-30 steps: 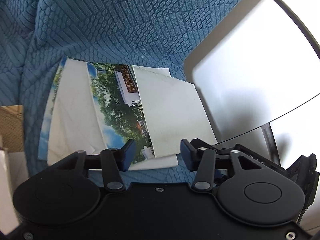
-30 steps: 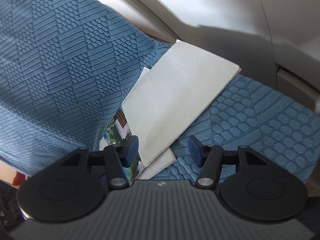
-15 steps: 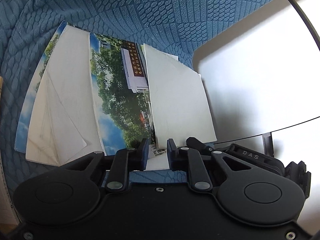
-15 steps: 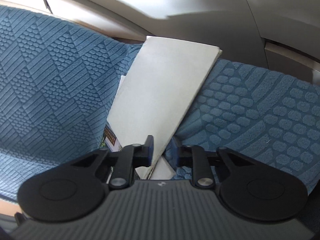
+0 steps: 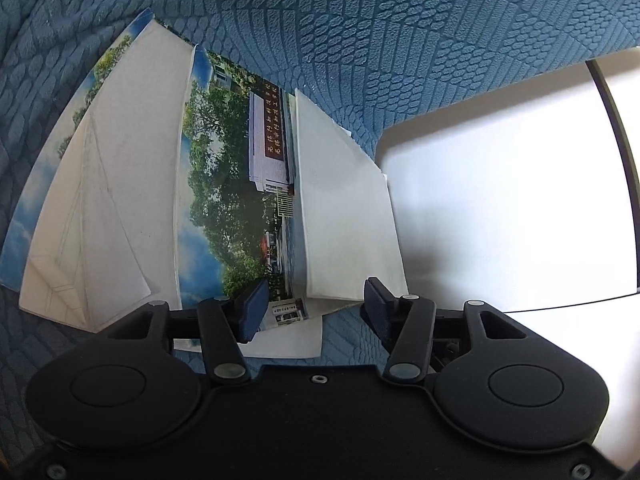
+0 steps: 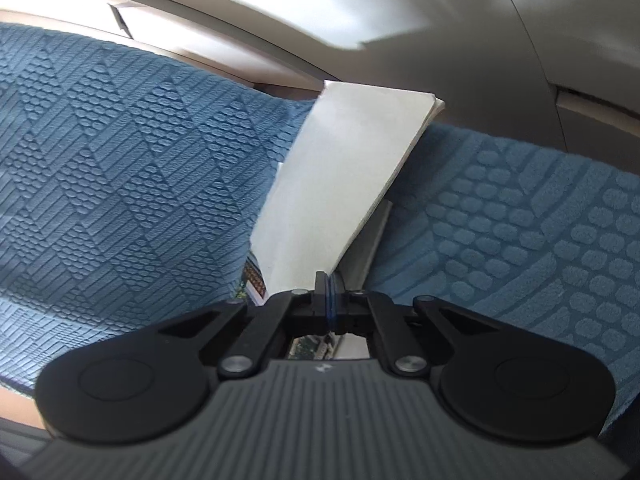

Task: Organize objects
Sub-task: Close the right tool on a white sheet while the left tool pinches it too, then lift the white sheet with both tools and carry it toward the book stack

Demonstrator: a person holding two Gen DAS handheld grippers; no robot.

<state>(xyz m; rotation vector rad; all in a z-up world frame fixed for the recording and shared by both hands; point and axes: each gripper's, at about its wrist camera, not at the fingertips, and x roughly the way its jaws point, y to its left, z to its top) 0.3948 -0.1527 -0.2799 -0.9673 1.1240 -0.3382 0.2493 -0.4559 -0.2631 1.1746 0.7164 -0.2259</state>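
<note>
Overlapping papers lie on a blue textured cloth (image 5: 400, 40): a white booklet (image 5: 344, 220), a photo brochure (image 5: 232, 200) with trees and a building, and a white folded sheet (image 5: 112, 208) at the left. My left gripper (image 5: 314, 308) hovers at their near edge. Its jaws are opening, and the booklet's near edge lies between the pads without being pressed. In the right wrist view my right gripper (image 6: 330, 296) is shut on the near corner of the white booklet (image 6: 344, 168), which tilts up off the brochure (image 6: 254, 284).
A bright white smooth surface (image 5: 500, 208) borders the cloth right of the papers, with a dark line across it. In the right wrist view a pale curved panel (image 6: 400, 8) rises behind the blue cloth (image 6: 120, 160).
The left gripper sank closer to the papers, narrowed, then widened again. The right gripper went from open around the booklet's corner to pinched shut on it, and the booklet now stands steeper.
</note>
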